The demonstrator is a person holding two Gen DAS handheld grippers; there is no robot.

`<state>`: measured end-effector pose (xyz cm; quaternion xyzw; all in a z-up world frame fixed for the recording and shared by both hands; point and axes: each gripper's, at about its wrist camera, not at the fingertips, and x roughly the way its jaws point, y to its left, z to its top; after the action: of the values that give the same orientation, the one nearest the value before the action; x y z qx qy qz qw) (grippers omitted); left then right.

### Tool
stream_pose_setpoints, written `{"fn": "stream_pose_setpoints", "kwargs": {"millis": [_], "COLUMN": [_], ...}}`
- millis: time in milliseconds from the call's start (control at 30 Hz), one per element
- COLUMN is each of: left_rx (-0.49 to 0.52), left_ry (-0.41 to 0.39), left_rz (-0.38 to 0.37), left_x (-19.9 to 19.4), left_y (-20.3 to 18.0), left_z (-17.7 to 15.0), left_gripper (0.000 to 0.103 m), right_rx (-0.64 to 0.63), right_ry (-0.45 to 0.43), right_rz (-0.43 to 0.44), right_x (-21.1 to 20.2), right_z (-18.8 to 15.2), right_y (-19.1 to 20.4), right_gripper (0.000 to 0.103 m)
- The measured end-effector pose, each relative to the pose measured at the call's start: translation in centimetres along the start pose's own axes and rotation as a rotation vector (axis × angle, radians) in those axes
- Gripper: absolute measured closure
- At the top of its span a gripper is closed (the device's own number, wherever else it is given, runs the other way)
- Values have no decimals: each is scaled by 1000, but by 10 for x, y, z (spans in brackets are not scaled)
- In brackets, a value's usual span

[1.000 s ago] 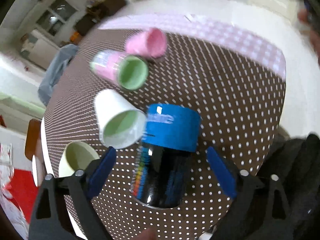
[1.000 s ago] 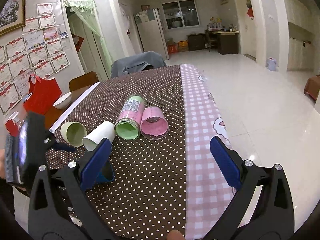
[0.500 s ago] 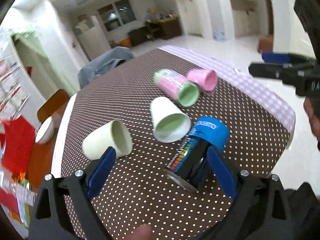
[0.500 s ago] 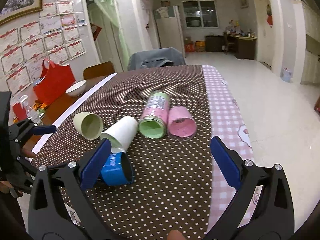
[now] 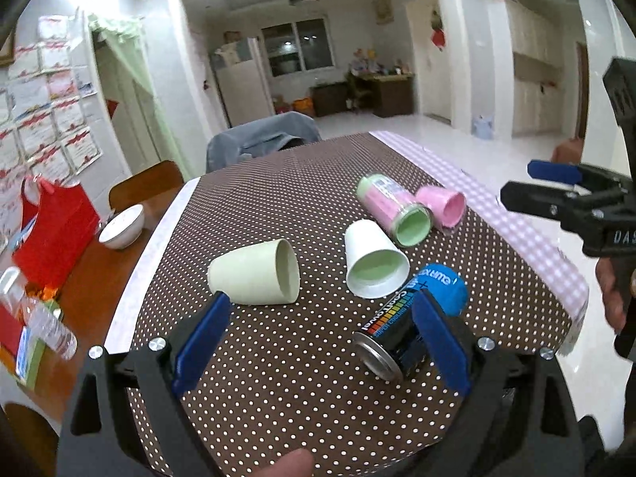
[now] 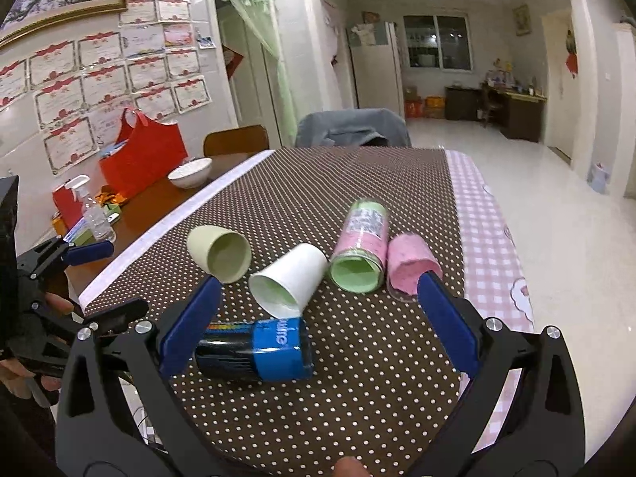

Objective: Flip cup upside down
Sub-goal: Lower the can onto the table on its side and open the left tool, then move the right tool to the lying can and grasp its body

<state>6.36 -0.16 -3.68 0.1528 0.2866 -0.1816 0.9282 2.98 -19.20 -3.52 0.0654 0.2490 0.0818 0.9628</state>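
Several cups lie on their sides on the brown dotted tablecloth [image 5: 278, 357]: a pale green cup [image 5: 254, 274] [image 6: 218, 252], a white paper cup [image 5: 373, 260] [image 6: 288, 280], a tall pink and green cup [image 5: 391, 208] [image 6: 361, 246], a pink cup [image 5: 443, 206] [image 6: 409, 262] and a black can with a blue cap [image 5: 409, 324] [image 6: 254, 349]. My left gripper [image 5: 318, 342] is open and empty above the near table edge. My right gripper [image 6: 314, 326] is open and empty, with the can by its left finger.
A white bowl [image 5: 121, 226], a red bag [image 5: 51, 230] and a water bottle [image 5: 43, 326] stand on the wooden table at the left. A chair with a grey jacket [image 5: 262, 141] is at the far end. A pink checked strip [image 6: 485, 238] runs along the right edge.
My left gripper has pulled back and tilted up from over the can, which now lies on its side. My right gripper has shifted a little closer to the cups.
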Motion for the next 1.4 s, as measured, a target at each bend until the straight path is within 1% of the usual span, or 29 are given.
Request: {"fn": "stream_pose_setpoints", "kwargs": {"millis": [133, 267, 333, 500, 600, 733, 1067, 1200, 1400], "left_rx": [-56, -86, -97, -139, -166, -195, -221, -221, -218], "left_ry": [-17, -34, -48, -82, -102, -118, -148, -160, -154], "left_rz": [13, 61, 85, 115, 145, 172, 225, 239, 245], "left_x": [-9, -16, -22, -38, -47, -55, -69, -72, -68], "left_y": [7, 10, 12, 17, 21, 25, 26, 26, 29], "left_z": [-2, -4, -4, -5, -7, -9, -13, -14, -18], "left_gripper": [12, 12, 12, 12, 12, 12, 12, 12, 12], "right_rx": [-30, -109, -129, -179, -201, -238, -335, -416, -662], "right_ry": [-48, -73, -72, -56, -27, -25, -15, 12, 146], "right_rz": [10, 6, 15, 38, 74, 86, 121, 150, 208], "right_x": [-4, -6, -5, -5, -2, -3, -4, -1, 26], "right_z": [2, 4, 5, 6, 8, 9, 11, 7, -13], "right_y": [6, 18, 22, 32, 38, 46, 58, 65, 85], "right_gripper": [6, 6, 6, 6, 6, 6, 6, 6, 6]}}
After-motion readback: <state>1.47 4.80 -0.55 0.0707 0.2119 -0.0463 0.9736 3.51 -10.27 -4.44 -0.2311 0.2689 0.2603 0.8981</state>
